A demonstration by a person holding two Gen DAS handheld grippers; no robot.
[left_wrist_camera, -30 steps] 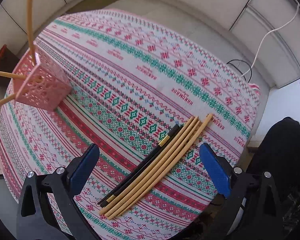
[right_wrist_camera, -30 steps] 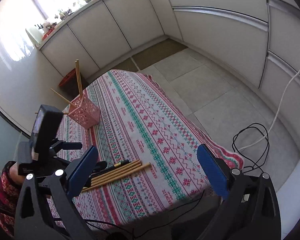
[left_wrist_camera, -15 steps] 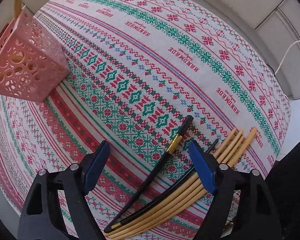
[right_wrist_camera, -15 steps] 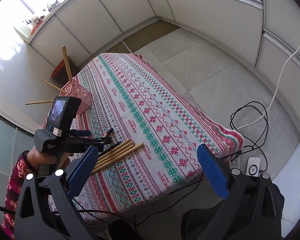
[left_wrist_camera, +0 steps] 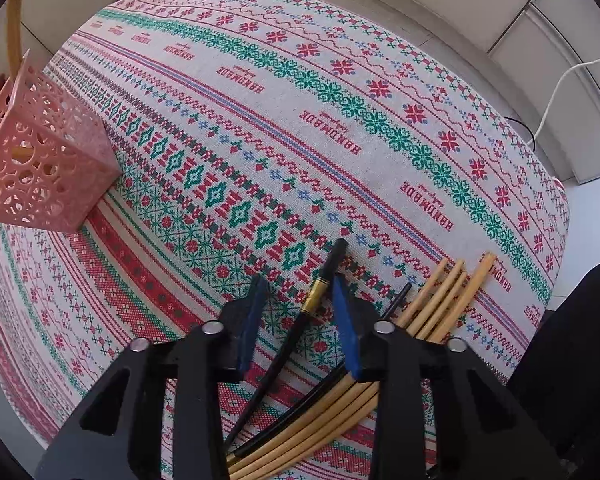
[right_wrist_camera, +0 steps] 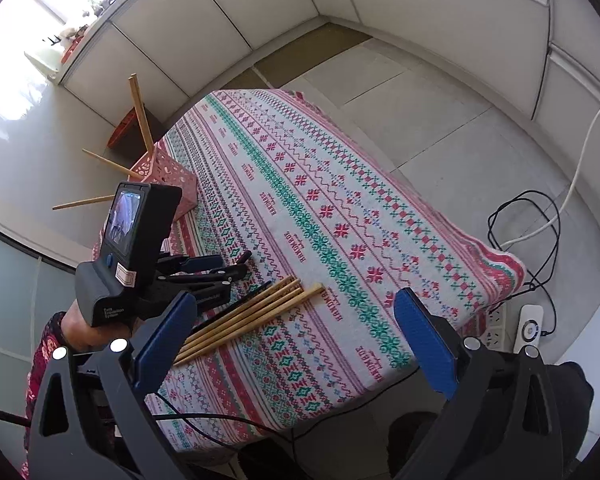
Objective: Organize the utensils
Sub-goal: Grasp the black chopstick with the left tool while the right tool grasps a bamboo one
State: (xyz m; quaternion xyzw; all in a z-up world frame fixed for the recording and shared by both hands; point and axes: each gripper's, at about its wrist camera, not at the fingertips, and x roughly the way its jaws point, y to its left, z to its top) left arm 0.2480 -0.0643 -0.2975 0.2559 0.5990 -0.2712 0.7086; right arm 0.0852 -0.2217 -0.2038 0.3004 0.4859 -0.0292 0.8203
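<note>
A black chopstick with a gold band (left_wrist_camera: 315,300) lies on the patterned tablecloth (left_wrist_camera: 300,128) between the blue pads of my left gripper (left_wrist_camera: 300,312). The pads stand a little apart on either side of it, not touching it. A second black chopstick (left_wrist_camera: 394,298) and several bamboo chopsticks (left_wrist_camera: 444,304) lie just right of it, and the bamboo chopsticks also show in the right wrist view (right_wrist_camera: 252,320). A pink perforated holder (left_wrist_camera: 40,168) with bamboo chopsticks in it stands at the far left. My right gripper (right_wrist_camera: 296,344) is open and empty, held above the table's near edge.
The table drops off at its right and near edges onto a tiled floor. Cables (right_wrist_camera: 532,240) and a power strip (right_wrist_camera: 496,332) lie on the floor at the right. White cabinets line the walls behind.
My left gripper has moved down over the chopsticks and its jaws have narrowed around the gold-banded black one. The right gripper has stayed open and drifted slightly.
</note>
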